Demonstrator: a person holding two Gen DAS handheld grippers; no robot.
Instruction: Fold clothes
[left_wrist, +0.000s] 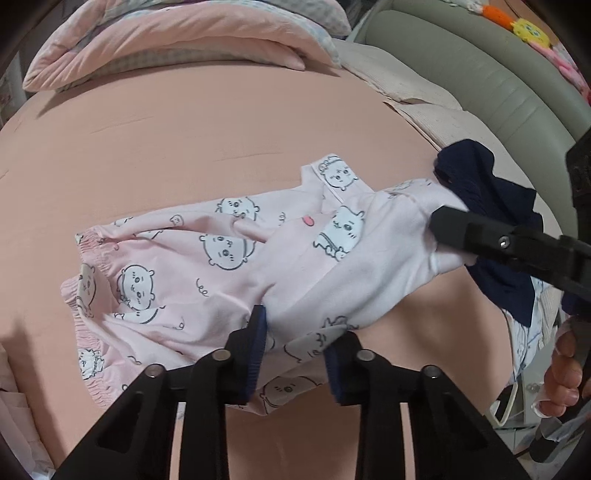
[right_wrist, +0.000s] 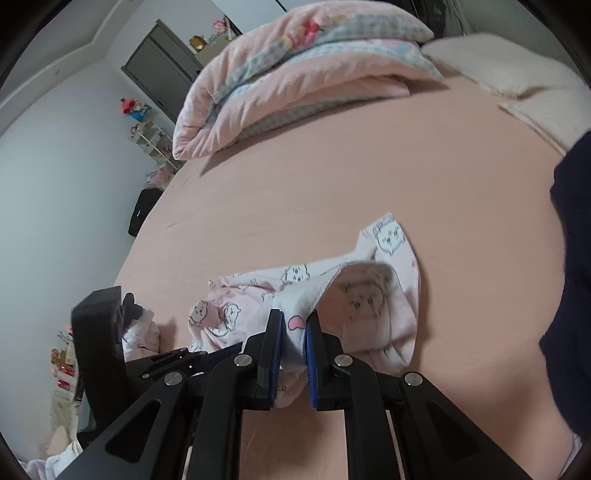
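Note:
Pink pajama pants (left_wrist: 207, 266) printed with white cartoon faces lie across the pink bed sheet (left_wrist: 166, 147), elastic waistband at the left. My left gripper (left_wrist: 295, 332) has its blue-padded fingers closed on the near hem of the pants. My right gripper (right_wrist: 293, 332) is shut on a bunched edge of the same pants (right_wrist: 362, 306); it also shows in the left wrist view (left_wrist: 443, 221), pinching the pale inner fabric at the right end. That end is lifted off the sheet.
A folded pink quilt (left_wrist: 177, 40) lies at the far side of the bed. A dark navy garment (left_wrist: 491, 199) lies at the right, beside a grey-green padded headboard (left_wrist: 480, 74). The bed edge drops off at the left (right_wrist: 147, 206).

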